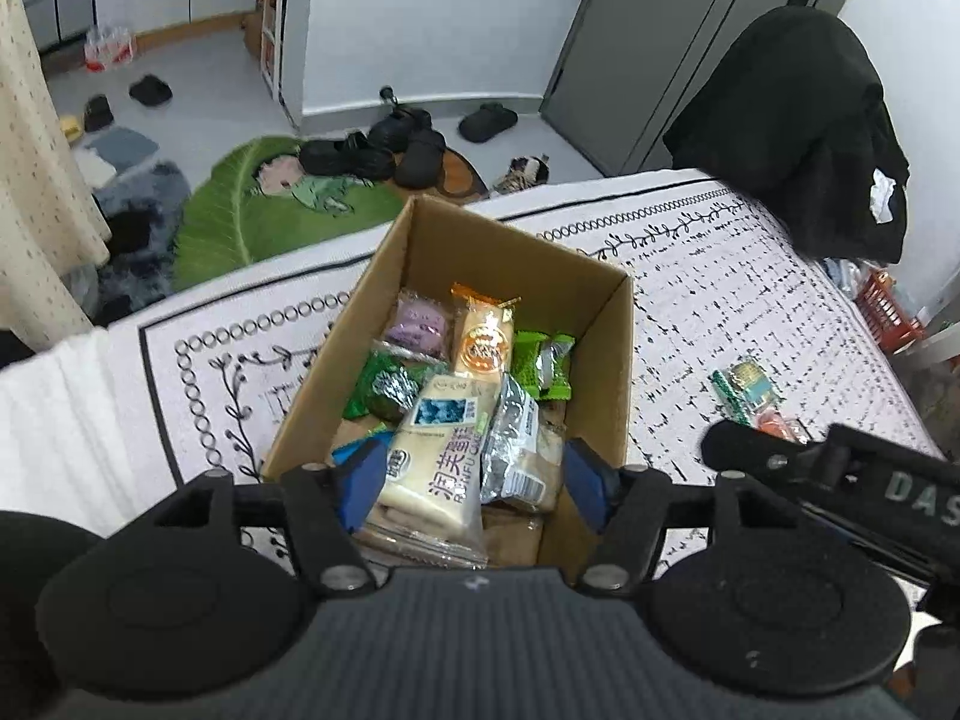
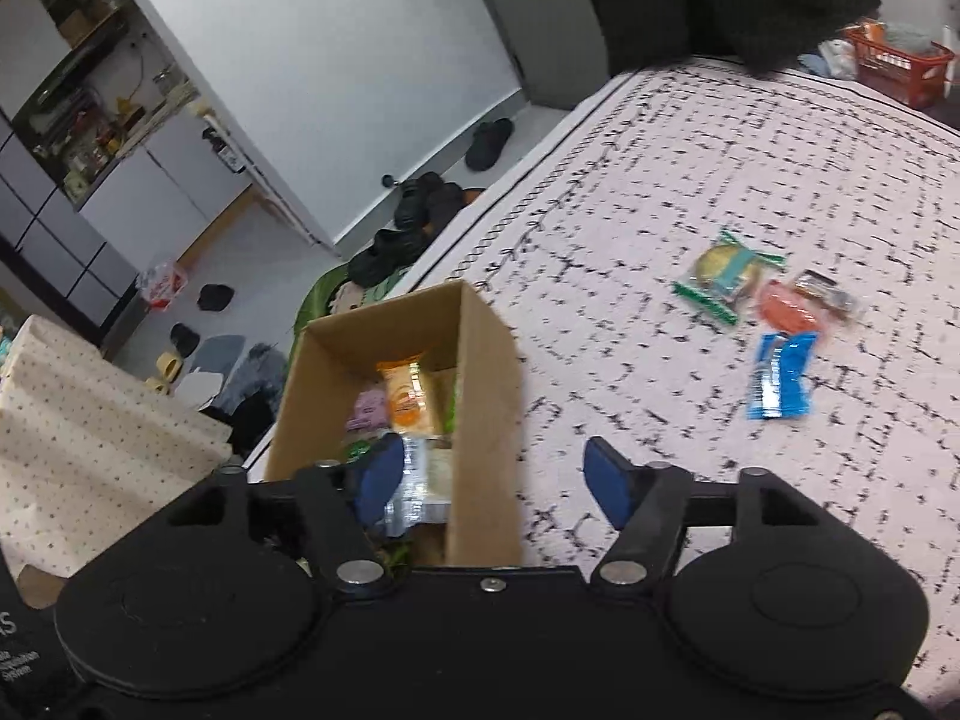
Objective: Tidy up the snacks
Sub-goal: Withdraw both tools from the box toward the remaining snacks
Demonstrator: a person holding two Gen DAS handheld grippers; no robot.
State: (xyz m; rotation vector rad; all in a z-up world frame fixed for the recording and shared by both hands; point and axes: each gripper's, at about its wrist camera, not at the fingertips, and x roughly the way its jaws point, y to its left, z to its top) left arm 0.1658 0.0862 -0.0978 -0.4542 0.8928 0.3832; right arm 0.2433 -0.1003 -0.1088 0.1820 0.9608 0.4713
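Box: cardboard box (image 1: 600,324) sits open on the patterned bed cover (image 1: 750,276), so you can drop snacks straight in.
Contents: white cake packet (image 1: 435,450), orange packet (image 1: 483,342) and green ones lie piled inside.
Left claw (image 1: 474,483): your jaws stand spread over the pile, pinching nothing.
Right claw (image 2: 498,477): spread astride the box's right wall, empty.
Remaining: blue packet (image 2: 780,375) and green-edged packet (image 2: 726,276) wait on the cover, well apart from the box.

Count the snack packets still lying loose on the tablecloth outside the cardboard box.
3, clustered right of the cardboard box: a green-edged packet farthest away, an orange packet beside it, and a blue packet nearest. The grippers may hide more.
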